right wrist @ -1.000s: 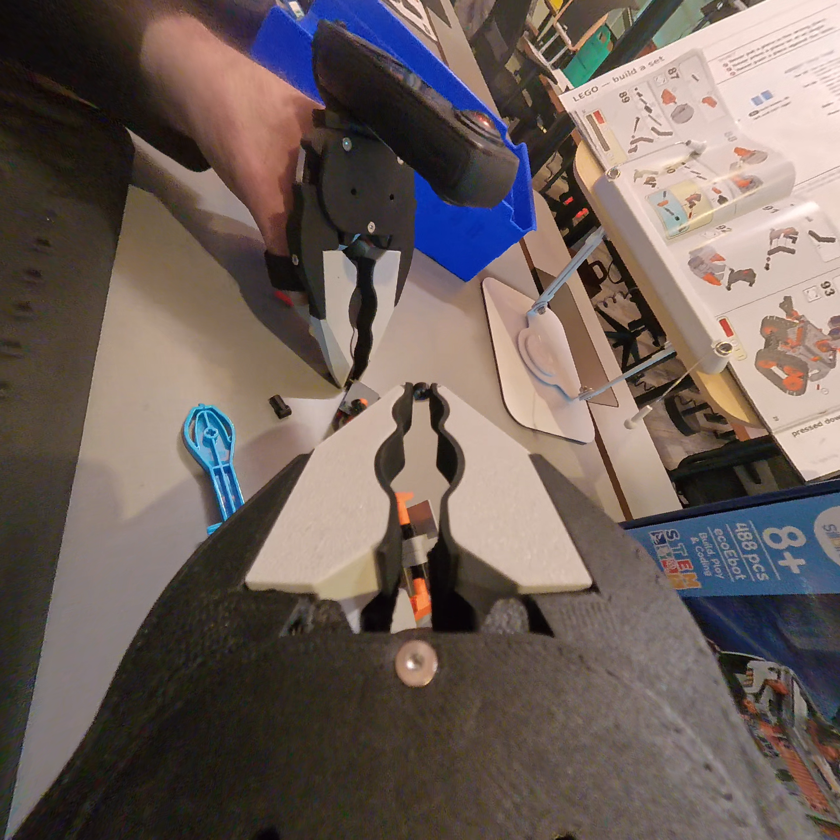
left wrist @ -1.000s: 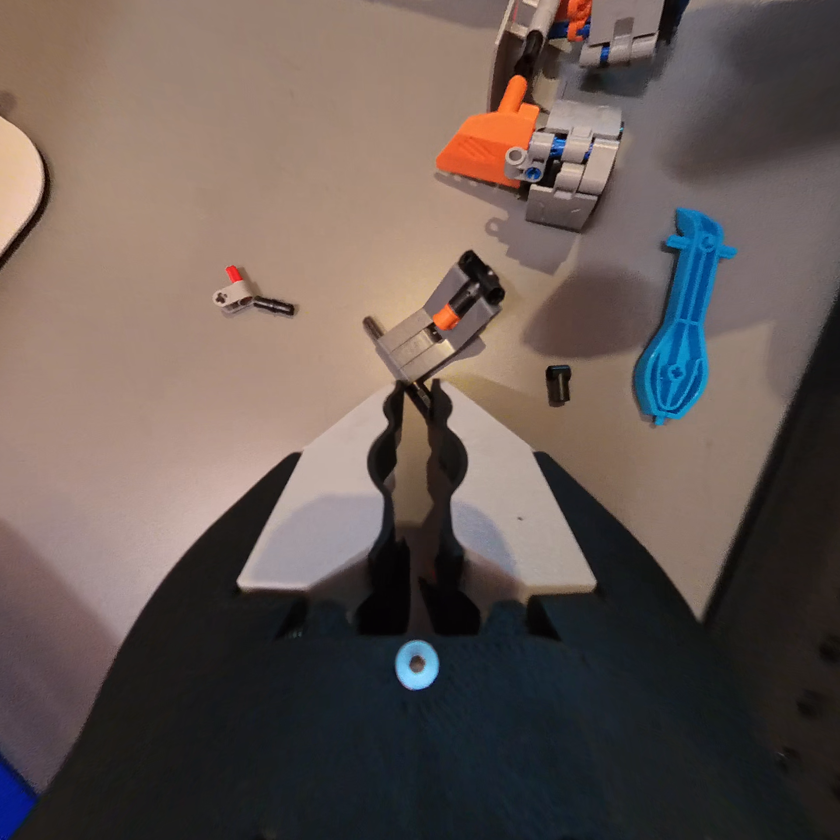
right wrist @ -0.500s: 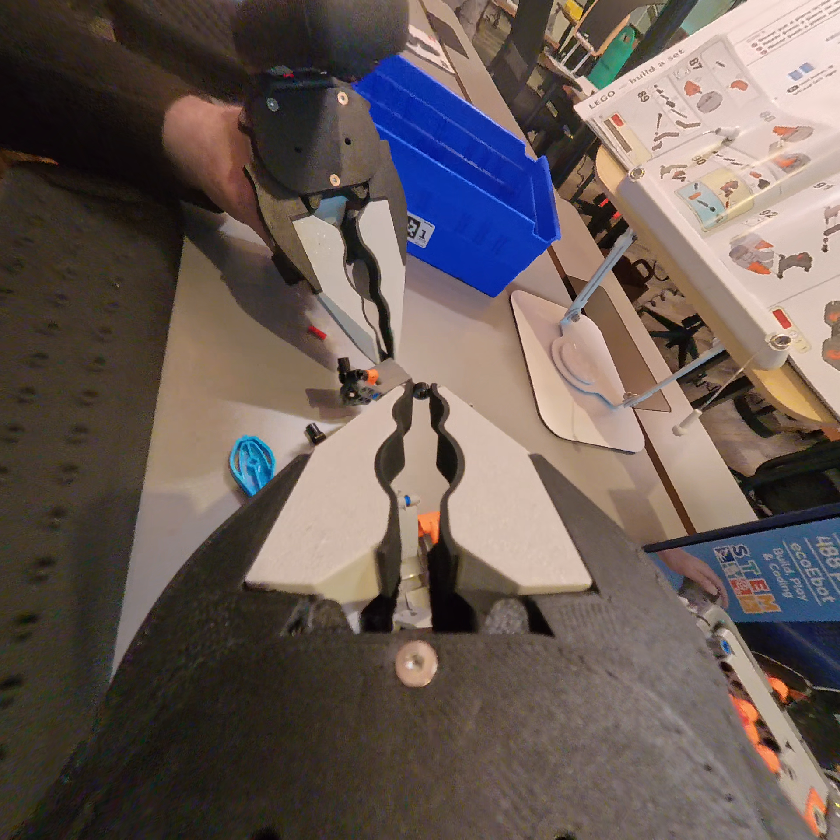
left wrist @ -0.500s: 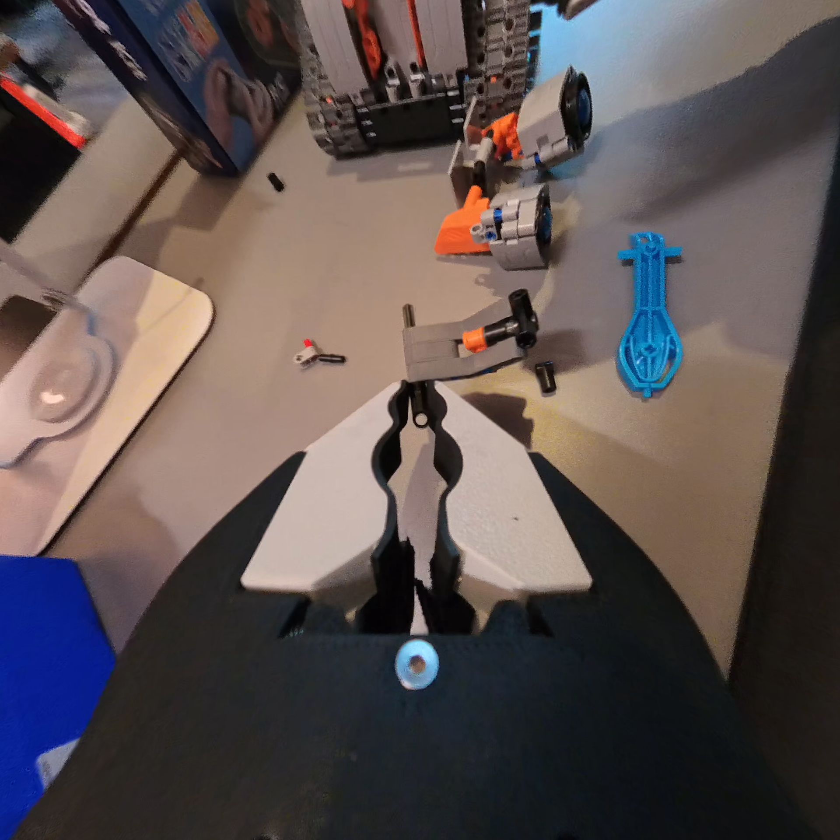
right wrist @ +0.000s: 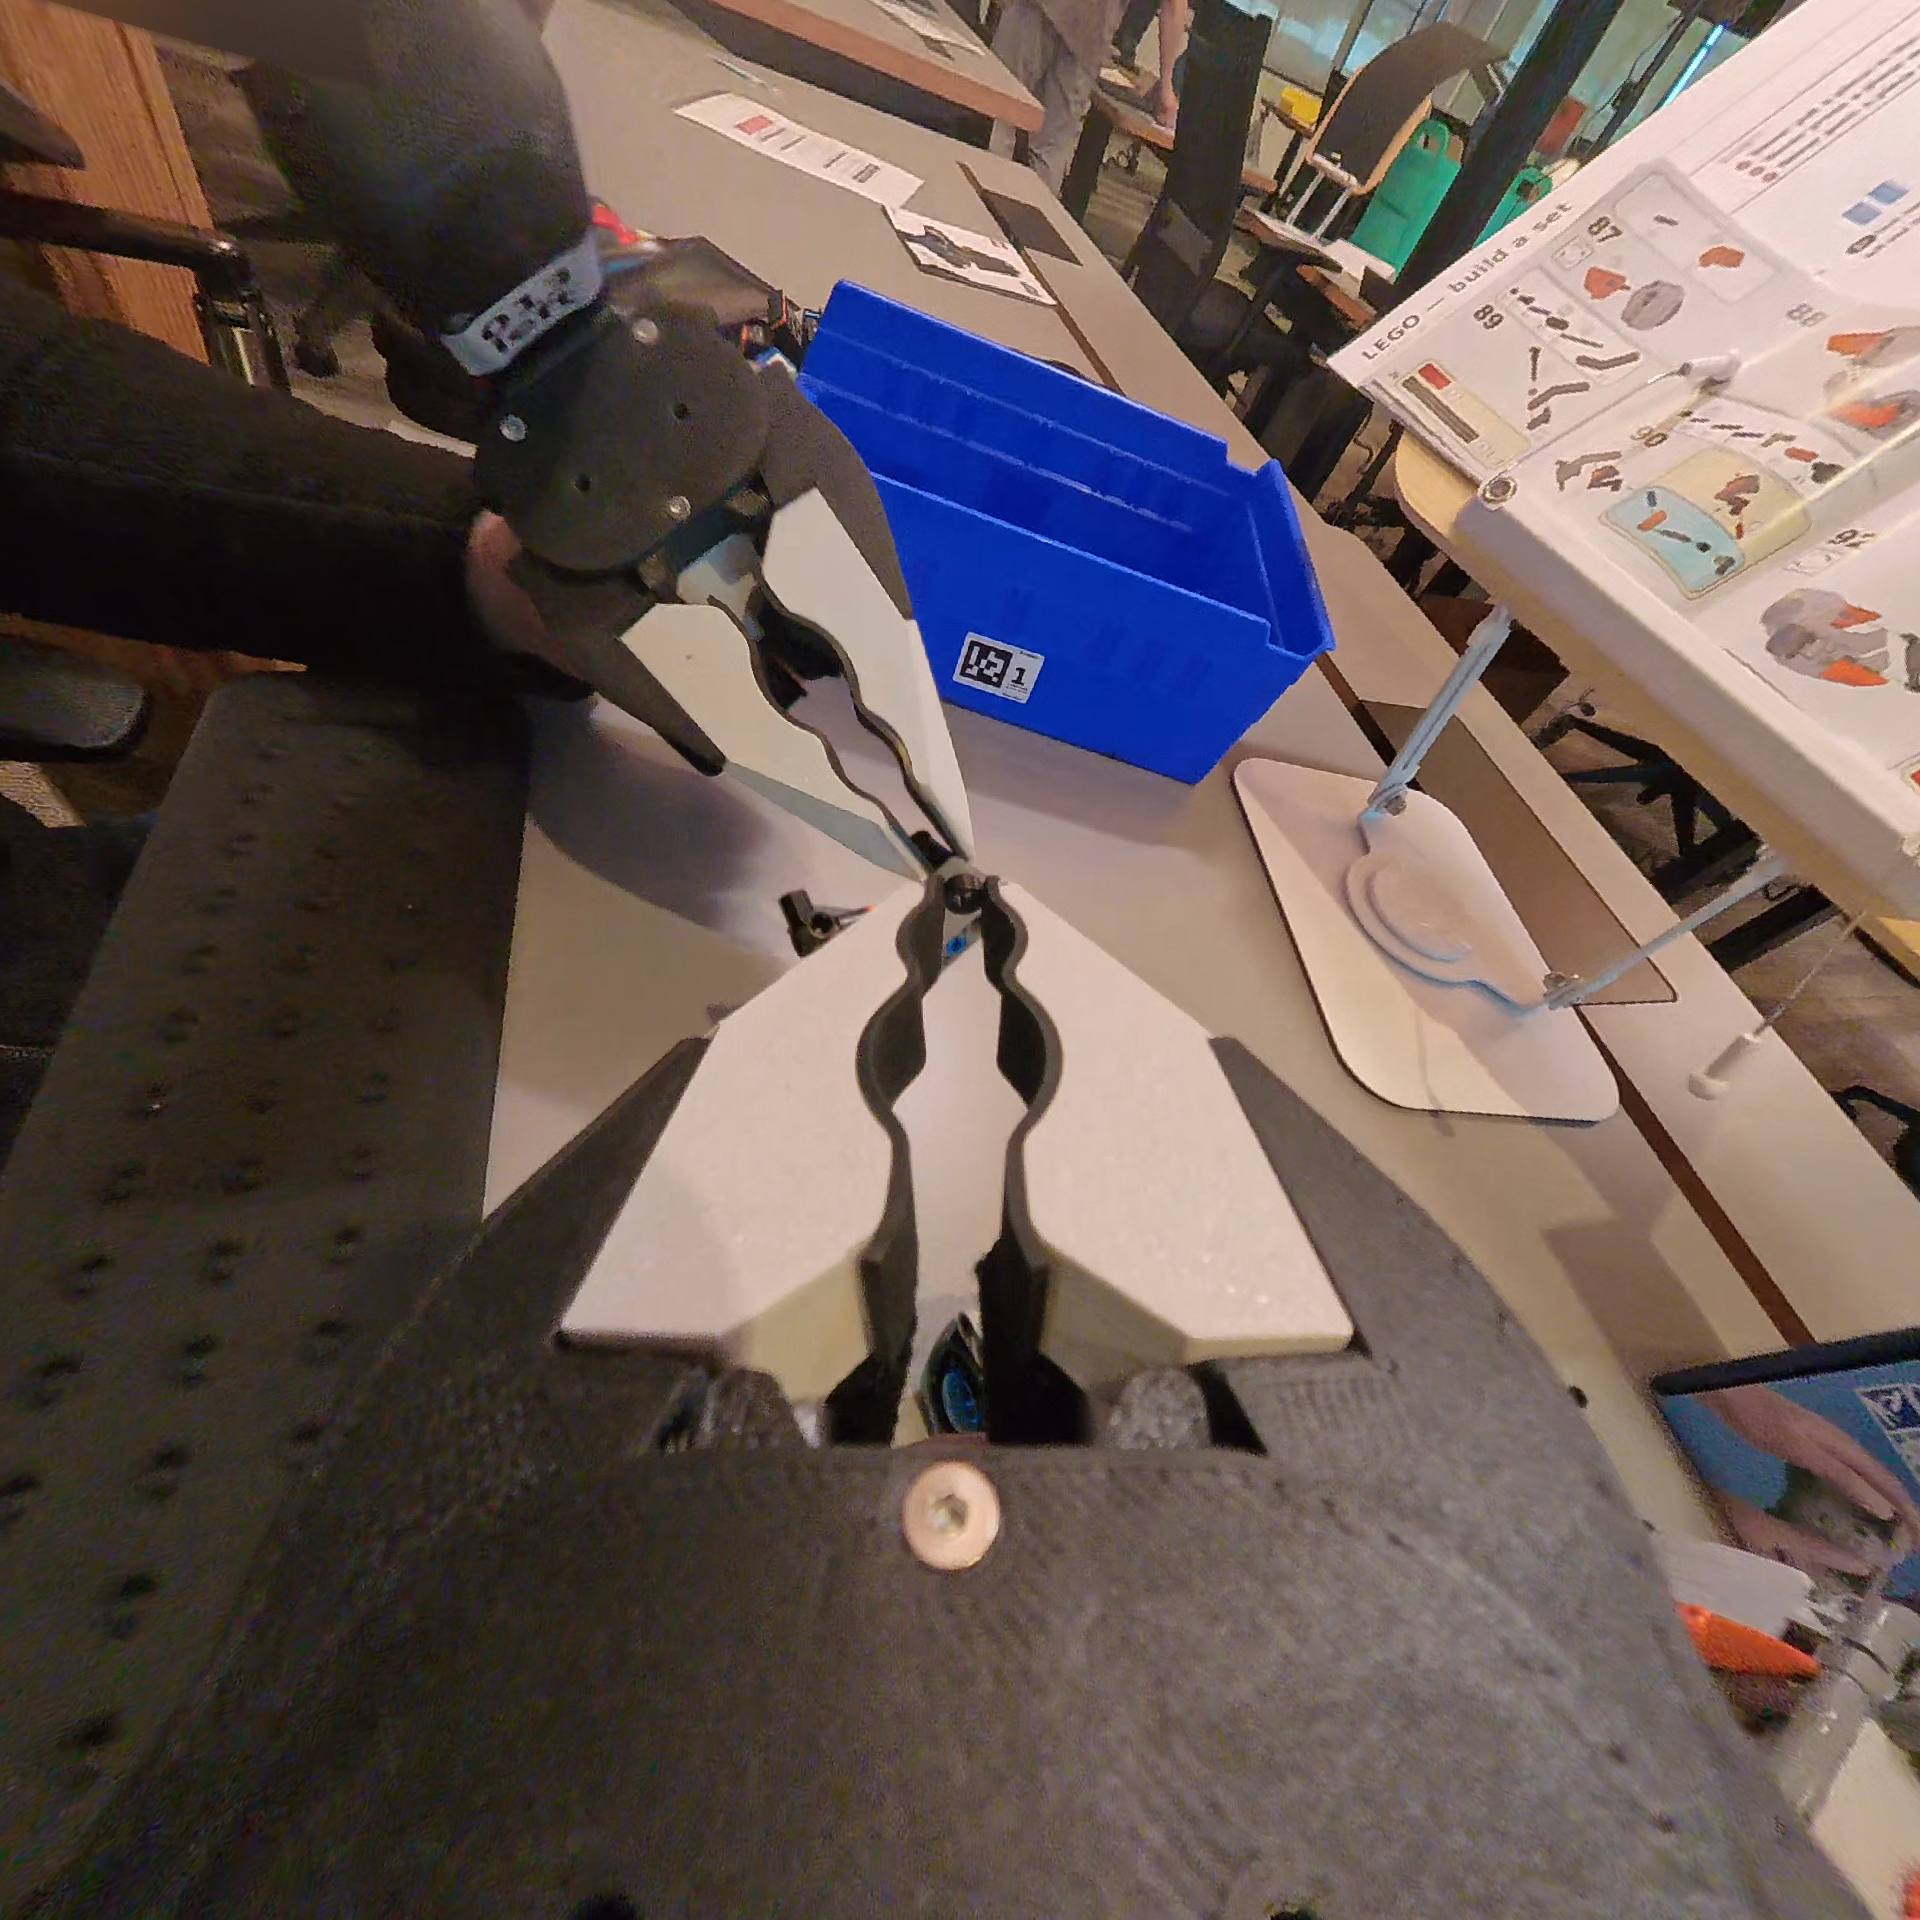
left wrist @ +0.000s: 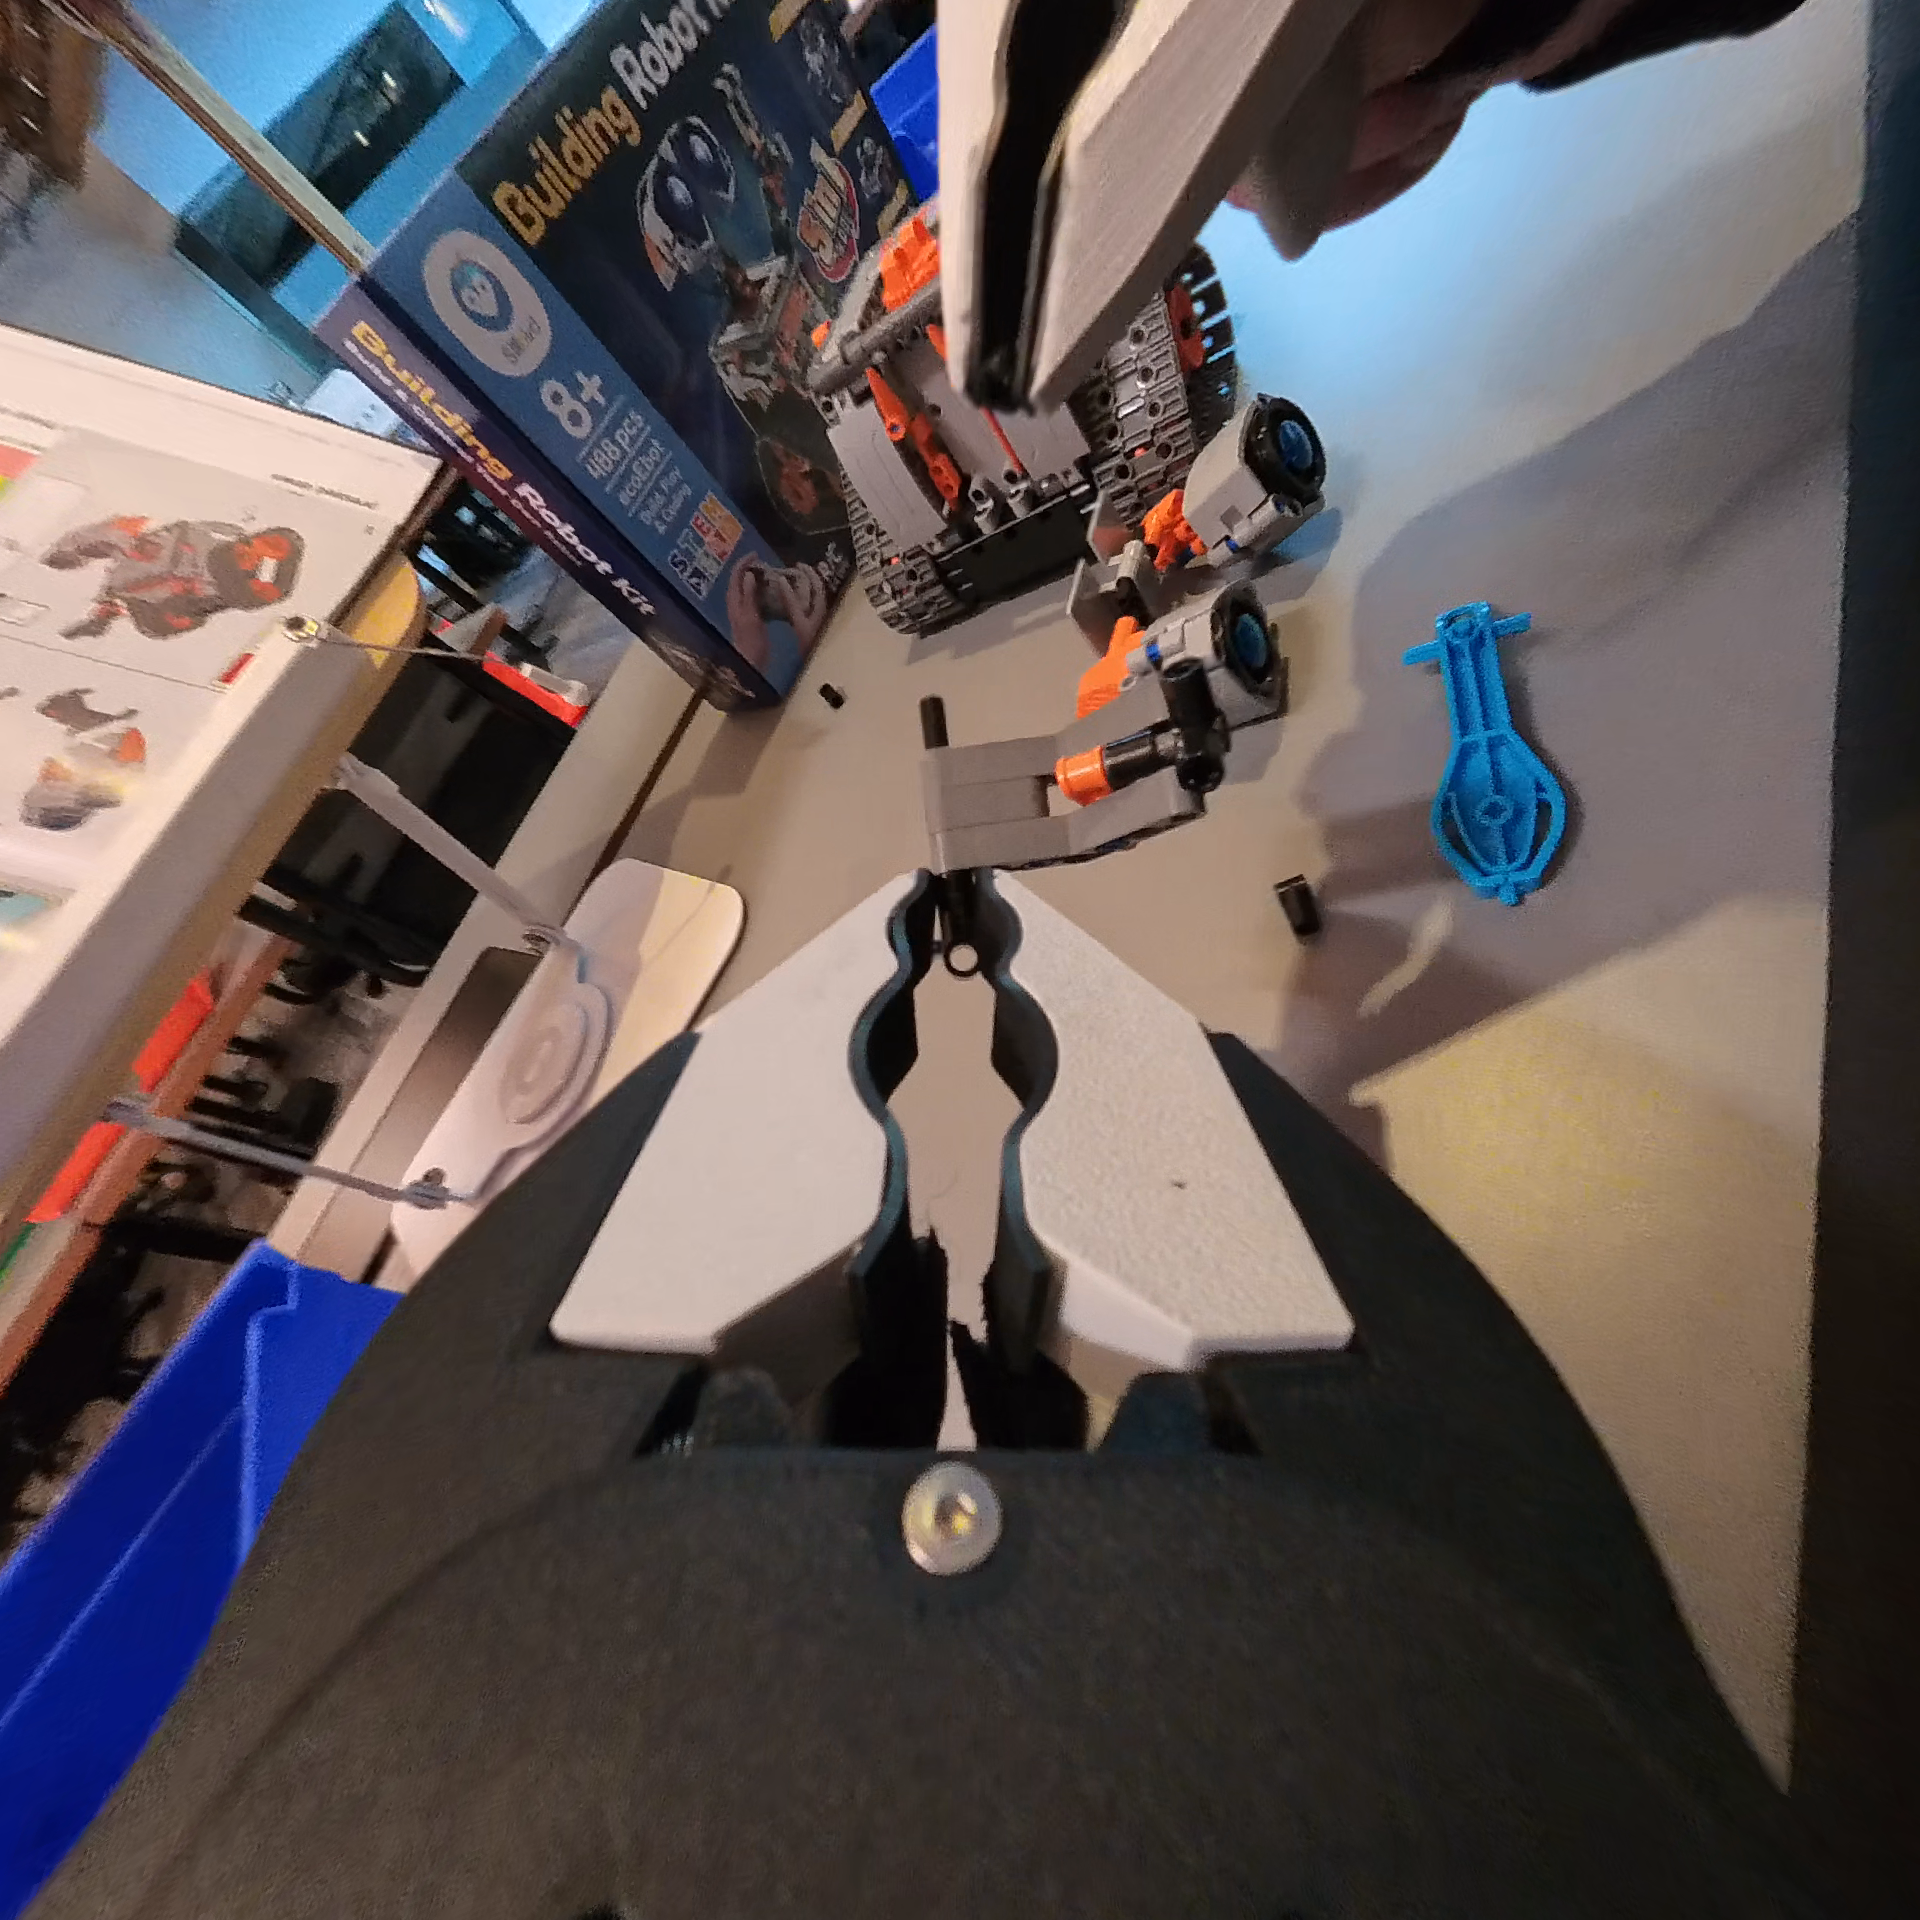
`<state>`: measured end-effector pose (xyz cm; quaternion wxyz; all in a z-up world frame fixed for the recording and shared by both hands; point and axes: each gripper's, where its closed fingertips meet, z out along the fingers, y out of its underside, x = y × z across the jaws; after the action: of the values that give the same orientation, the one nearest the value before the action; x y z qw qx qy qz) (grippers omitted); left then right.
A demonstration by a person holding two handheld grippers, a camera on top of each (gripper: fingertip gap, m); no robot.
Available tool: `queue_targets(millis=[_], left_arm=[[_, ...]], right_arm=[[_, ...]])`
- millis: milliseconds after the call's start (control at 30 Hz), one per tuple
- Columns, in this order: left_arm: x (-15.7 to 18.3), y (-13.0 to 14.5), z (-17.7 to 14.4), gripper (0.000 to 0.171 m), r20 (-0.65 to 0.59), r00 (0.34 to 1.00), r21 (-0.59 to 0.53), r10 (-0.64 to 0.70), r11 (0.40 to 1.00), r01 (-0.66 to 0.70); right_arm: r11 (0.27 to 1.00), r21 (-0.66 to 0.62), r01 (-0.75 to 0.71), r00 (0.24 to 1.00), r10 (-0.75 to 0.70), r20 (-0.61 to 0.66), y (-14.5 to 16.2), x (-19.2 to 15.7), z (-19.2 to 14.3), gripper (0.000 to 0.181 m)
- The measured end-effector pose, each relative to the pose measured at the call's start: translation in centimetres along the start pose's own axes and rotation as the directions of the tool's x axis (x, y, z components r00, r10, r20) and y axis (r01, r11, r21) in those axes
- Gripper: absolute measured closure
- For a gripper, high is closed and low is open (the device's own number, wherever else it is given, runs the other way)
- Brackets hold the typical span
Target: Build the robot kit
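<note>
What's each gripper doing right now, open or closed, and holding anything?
Left gripper: closed on the grey brick assembly, pinching its black pin.
Right gripper: closed on a small black piece.

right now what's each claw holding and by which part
Left claw pinches the black pin under the grey and orange brick assembly. Right claw grips a small black piece at its tips.

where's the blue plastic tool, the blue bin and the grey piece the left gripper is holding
blue plastic tool [left wrist: 1493, 790]: left wrist view, on its wide oval end.
blue bin [right wrist: 1081, 623]: right wrist view, on its front wall.
grey piece [left wrist: 987, 805]: left wrist view, on the grey block just above the left gripper [left wrist: 956, 914] fingertips.
</note>
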<state>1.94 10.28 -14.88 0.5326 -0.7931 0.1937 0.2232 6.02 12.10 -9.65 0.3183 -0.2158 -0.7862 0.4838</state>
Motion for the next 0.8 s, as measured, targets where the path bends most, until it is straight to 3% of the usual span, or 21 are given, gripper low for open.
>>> queue_targets(millis=[233,800], left_arm=[[-0.3,-0.6,-0.6,0.166,0.063,0.996,0.024,0.067,0.997,-0.069],[1.6,-2.2,-0.5,0.165,0.085,0.970,0.037,0.227,0.972,-0.231]], right_arm=[[0.998,-0.006,-0.064,0.997,0.064,0.045,1.4,0.1,0.5,0.176],[0.979,0.012,-0.204,0.966,0.199,0.165,2.5,-0.4,1.1,0.176]])
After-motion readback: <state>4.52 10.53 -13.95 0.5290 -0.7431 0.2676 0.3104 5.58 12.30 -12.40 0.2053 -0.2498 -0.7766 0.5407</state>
